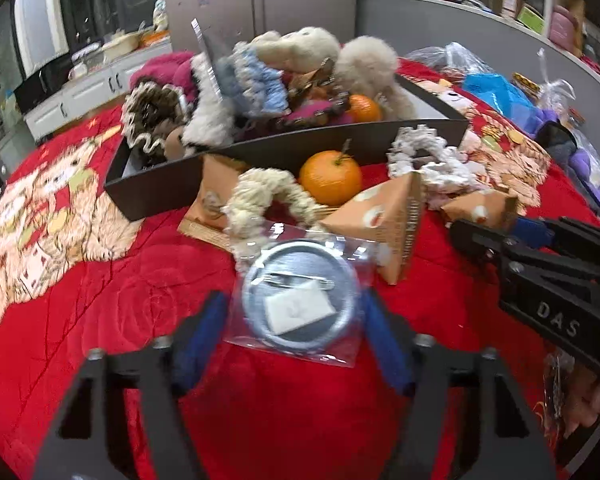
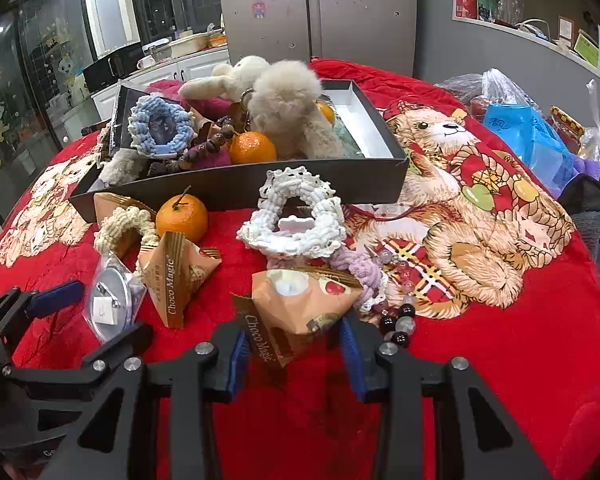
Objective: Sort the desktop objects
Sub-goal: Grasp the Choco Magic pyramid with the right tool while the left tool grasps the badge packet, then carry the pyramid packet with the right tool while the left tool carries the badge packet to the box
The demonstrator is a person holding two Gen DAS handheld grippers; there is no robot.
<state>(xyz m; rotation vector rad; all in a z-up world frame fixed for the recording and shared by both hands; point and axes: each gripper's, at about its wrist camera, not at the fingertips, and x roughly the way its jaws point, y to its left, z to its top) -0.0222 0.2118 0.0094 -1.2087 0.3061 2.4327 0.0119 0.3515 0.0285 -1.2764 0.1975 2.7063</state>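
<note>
A round pin badge in a clear bag (image 1: 298,300) lies on the red cloth between the open blue pads of my left gripper (image 1: 296,336); it also shows in the right wrist view (image 2: 110,300). My right gripper (image 2: 296,354) is open around a brown Choco Magic packet (image 2: 300,304). A second packet (image 2: 176,272), an orange (image 2: 182,216), a cream scrunchie (image 2: 124,226) and a white scrunchie (image 2: 296,216) lie in front of the dark box (image 2: 240,188). The box holds plush toys, a blue scrunchie and oranges.
A purple scrunchie (image 2: 356,268) and a bead bracelet (image 2: 400,320) lie right of the packet. Plastic bags (image 2: 528,136) and clothes crowd the table's right edge. A fridge and kitchen counter stand behind.
</note>
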